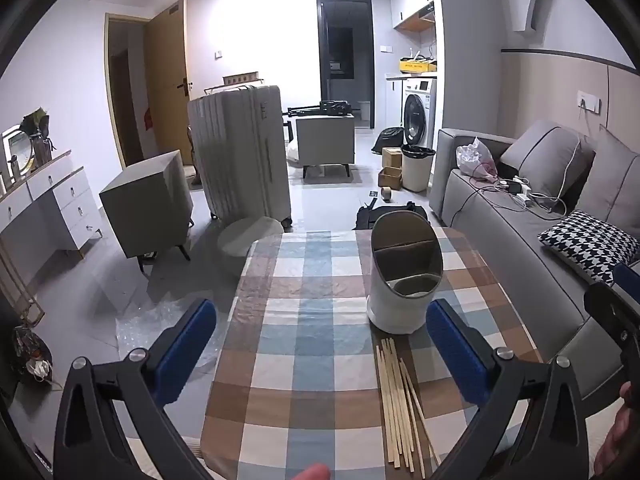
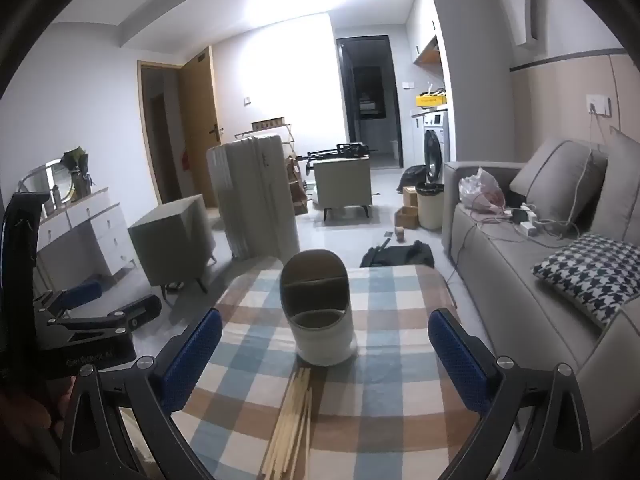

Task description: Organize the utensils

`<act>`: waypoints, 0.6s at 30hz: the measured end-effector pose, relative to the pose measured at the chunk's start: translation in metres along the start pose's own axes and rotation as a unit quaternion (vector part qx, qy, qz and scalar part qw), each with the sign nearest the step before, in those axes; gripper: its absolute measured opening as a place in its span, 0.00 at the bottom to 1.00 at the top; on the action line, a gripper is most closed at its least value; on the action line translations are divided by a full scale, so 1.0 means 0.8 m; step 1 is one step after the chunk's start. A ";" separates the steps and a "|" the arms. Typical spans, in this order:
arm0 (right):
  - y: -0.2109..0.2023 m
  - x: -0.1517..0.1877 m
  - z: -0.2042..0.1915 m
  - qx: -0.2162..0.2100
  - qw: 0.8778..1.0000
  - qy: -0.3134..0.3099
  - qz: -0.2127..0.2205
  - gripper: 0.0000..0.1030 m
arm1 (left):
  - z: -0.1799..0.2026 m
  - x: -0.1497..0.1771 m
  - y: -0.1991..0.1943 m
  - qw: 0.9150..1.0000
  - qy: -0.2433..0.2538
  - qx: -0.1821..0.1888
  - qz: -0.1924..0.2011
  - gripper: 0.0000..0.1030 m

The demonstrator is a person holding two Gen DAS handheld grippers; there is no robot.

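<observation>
Right wrist view: my right hand-held gripper and the left hand-held gripper gape wide, empty; chopsticks lie at 6 o'clock of the holder, none inside yet.

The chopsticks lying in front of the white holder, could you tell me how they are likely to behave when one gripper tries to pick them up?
The chopsticks look thin, straight and stiff, so probably light and rigid. They lie loose and fanned on the checked tablecloth, so some may roll or slip away. The tall utensil holder looks empty, so a nudge might tip it.
</observation>
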State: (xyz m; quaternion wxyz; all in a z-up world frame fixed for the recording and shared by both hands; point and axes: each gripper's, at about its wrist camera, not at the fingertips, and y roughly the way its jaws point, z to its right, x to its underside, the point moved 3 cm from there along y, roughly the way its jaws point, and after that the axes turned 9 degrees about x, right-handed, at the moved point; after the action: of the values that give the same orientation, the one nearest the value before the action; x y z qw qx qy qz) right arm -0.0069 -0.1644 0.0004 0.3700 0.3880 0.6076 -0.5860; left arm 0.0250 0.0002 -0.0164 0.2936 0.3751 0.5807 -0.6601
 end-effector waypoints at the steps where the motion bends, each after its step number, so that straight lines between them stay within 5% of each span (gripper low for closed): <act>1: 0.000 0.000 -0.001 0.000 1.000 -0.001 0.000 1.00 | 0.000 0.000 -0.001 1.000 -0.001 -0.003 0.000 0.99; 18: -0.005 -0.004 -0.003 0.007 1.000 -0.008 0.009 1.00 | 0.001 0.006 0.003 1.000 -0.009 0.012 -0.008 0.99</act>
State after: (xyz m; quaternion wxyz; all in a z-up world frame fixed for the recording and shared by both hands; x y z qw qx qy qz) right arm -0.0091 -0.1622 0.0050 0.3772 0.3916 0.5969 -0.5900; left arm 0.0247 -0.0008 -0.0217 0.2896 0.3678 0.5731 -0.6726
